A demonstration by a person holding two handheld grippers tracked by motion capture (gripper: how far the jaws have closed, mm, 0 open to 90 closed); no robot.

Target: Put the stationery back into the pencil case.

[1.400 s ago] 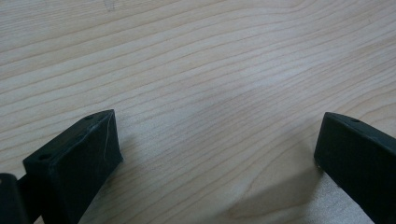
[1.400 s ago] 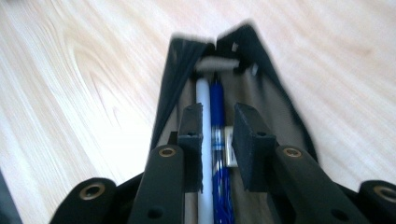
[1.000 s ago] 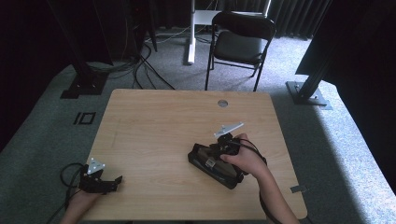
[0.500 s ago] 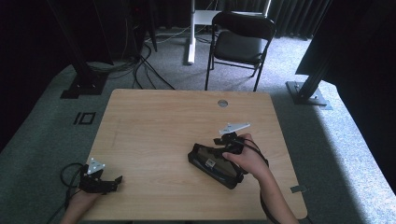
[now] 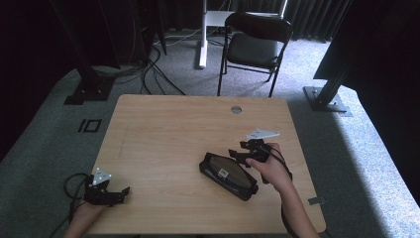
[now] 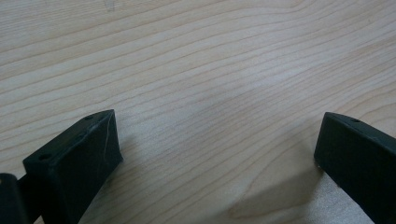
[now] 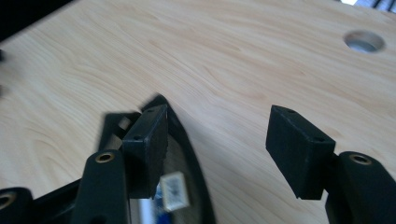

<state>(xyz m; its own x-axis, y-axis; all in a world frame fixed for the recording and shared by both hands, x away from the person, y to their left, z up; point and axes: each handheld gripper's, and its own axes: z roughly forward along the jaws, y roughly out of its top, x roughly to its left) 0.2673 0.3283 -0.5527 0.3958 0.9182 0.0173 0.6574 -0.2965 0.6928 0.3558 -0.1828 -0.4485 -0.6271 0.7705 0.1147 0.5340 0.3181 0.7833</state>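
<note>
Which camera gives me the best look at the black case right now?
The high view: the whole black case lies flat on the table. The right gripper view catches its edge and label, blurred.

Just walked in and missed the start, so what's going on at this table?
A person works at a wooden table with tongs in each hand. The right tongs are at the upper edge of a flat black case, their jaws just opening, with only bare table between them. The left tongs rest open near the table's front-left corner, holding nothing.
</note>
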